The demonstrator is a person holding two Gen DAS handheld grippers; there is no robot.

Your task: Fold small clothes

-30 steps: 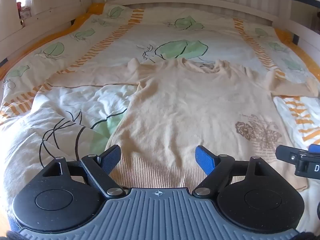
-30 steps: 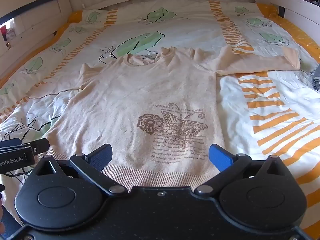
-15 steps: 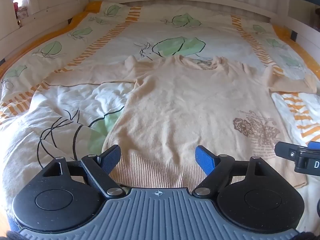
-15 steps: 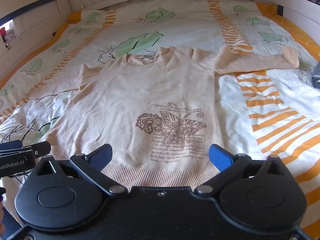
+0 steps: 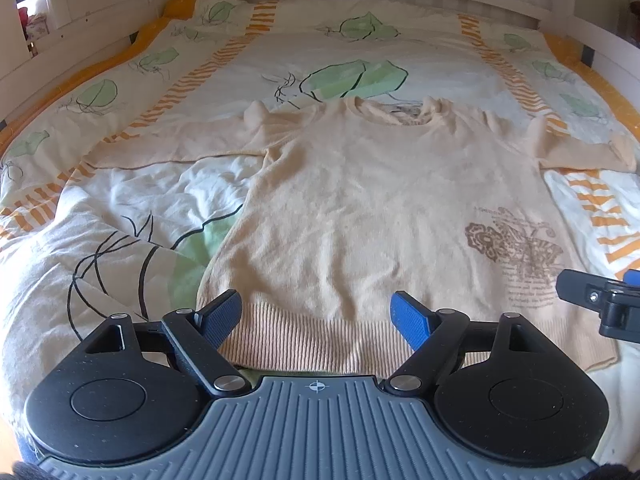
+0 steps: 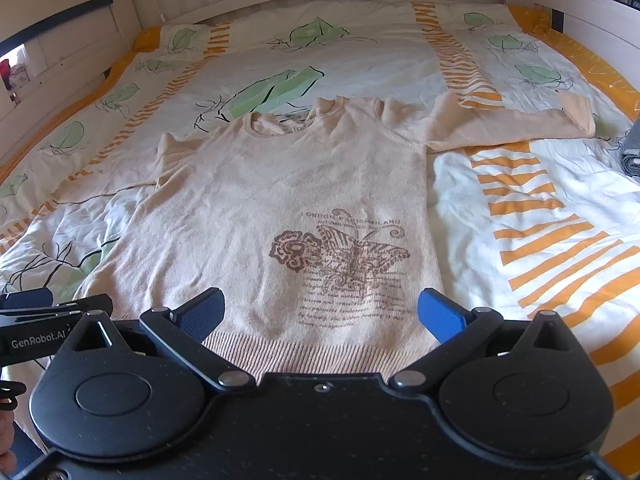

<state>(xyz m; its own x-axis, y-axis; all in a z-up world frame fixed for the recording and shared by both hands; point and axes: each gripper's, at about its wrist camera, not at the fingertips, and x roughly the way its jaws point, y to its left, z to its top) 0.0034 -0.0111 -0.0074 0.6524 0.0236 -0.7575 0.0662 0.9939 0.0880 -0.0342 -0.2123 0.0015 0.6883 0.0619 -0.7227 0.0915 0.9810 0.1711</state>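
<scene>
A bed (image 5: pixel 120 208) with leaf-print bedding is shown, a peach sweater (image 5: pixel 372 208) spread flat. Both tools, left tool (image 5: pixel 318 312) and right tool (image 6: pixel 320 310), are held wide and empty above the near hem; folding appears unstarted, and a sleeve or hem grasp is likely called for.

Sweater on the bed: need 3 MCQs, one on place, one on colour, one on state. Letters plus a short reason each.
1. Where on the sweater is the butterfly print?
A. By the collar
B. Lower body, above the ribbed hem
C. On a sleeve

2. What colour are the quilt stripes?
A. Orange
B. Purple
C. Black

3. How do the left gripper and right gripper stand?
A. Both open, holding nothing
B. Both clamped on the hem
C. One holds a sleeve

Answers:
1 B: the print sits just above the ribbing.
2 A: orange bars run beside the sweater.
3 A: the fingers stand wide apart in both wrist views, hem uncaught.
</scene>
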